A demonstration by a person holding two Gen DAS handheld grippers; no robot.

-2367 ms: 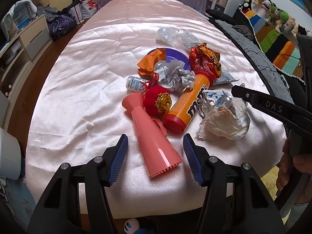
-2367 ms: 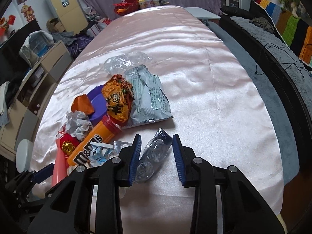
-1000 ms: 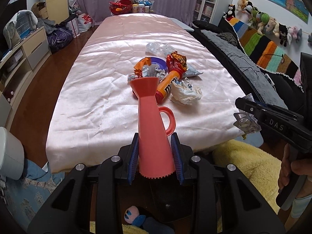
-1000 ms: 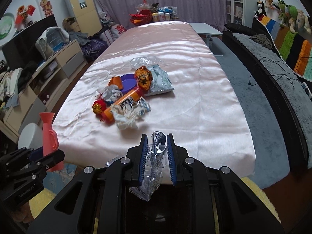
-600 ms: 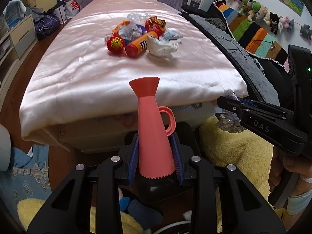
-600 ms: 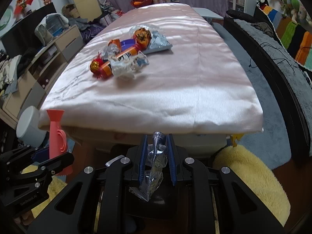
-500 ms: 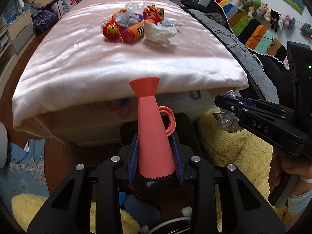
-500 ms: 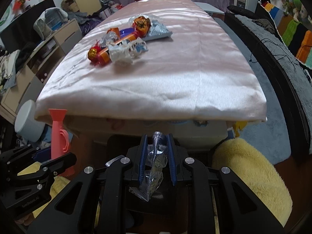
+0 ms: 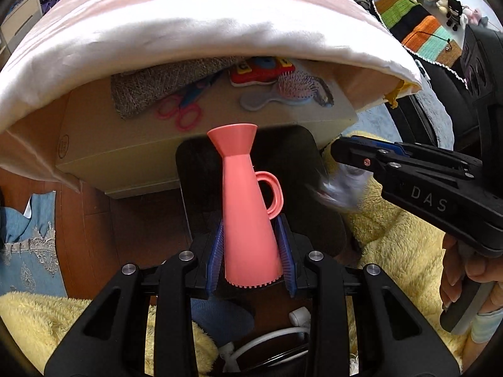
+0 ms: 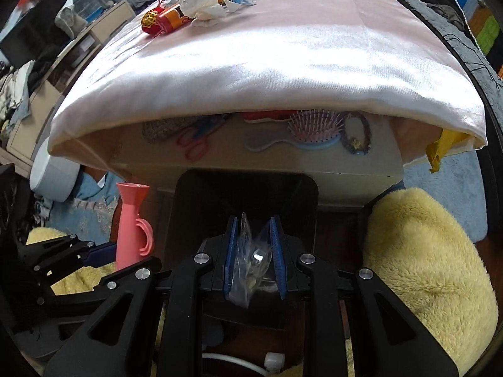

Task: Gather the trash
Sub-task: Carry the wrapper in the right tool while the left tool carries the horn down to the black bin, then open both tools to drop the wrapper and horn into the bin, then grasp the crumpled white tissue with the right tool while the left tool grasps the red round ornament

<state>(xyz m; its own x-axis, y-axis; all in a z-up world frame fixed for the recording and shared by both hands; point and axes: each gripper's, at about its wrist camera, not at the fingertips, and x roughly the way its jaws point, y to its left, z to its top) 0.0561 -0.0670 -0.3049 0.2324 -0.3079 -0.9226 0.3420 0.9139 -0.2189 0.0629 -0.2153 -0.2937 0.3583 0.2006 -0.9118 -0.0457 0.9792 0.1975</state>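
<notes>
My left gripper (image 9: 251, 257) is shut on a pink plastic funnel-shaped jug (image 9: 246, 207), held upright over a black bin (image 9: 295, 157) below the table's front edge. My right gripper (image 10: 253, 254) holds a crumpled clear plastic wrapper (image 10: 251, 260) over the same black bin (image 10: 245, 194); its fingers look slightly parted. The wrapper (image 9: 341, 188) shows blurred in the left wrist view under the right gripper (image 9: 342, 157). The jug (image 10: 133, 220) shows at the left in the right wrist view. More trash, an orange candy tube (image 10: 169, 20) and white crumpled paper (image 10: 204, 0), lies on the pink-covered table (image 10: 283, 56).
A cardboard box (image 10: 267, 157) printed with scissors and a hairbrush sits under the tablecloth behind the bin. Yellow fluffy rugs (image 10: 424, 267) lie on both sides. A white round container (image 10: 53, 169) stands at the left. White cable (image 9: 267, 345) lies near the floor.
Both grippers have dropped from above the table down to below its front edge, over the black bin. The right gripper's fingers have parted a little around the wrapper.
</notes>
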